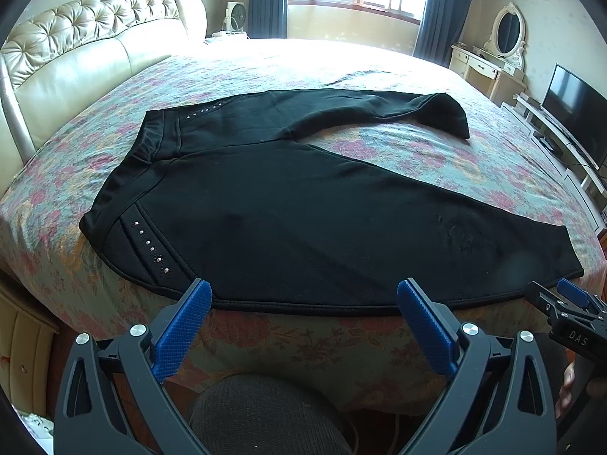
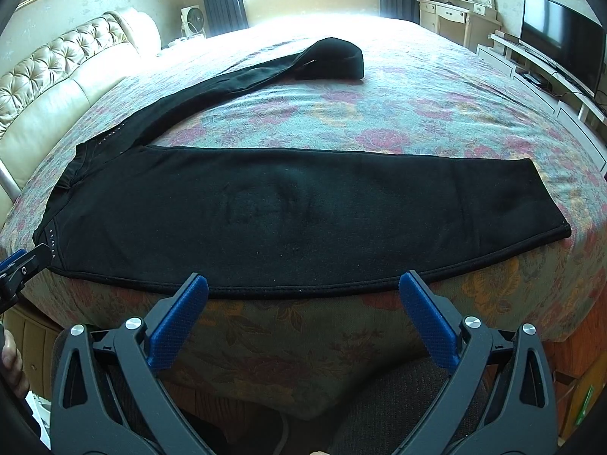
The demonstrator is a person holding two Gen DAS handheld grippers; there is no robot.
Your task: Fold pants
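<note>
Black pants (image 1: 265,204) lie spread on a floral bedspread (image 1: 341,64), waistband toward 9 o'clock in the left wrist view and the two legs splayed apart toward 3 o'clock. The near leg (image 2: 296,208) runs flat along the bed's front edge, its hem at 3 o'clock in the right wrist view; the far leg (image 2: 242,72) angles off toward 12 o'clock, its cuff curled over on itself. A row of small studs (image 1: 151,246) marks the near hip (a second row shows by the far hip). The left gripper (image 1: 303,299) hangs released, blue pads wide apart, just short of the pants' near seam and holding nothing. The right gripper (image 2: 303,292) is likewise spread wide and empty at that same seam, farther along toward the hem. A tufted headboard (image 1: 76,38) stands at 10 o'clock, a television (image 2: 561,38) at 2 o'clock.
</note>
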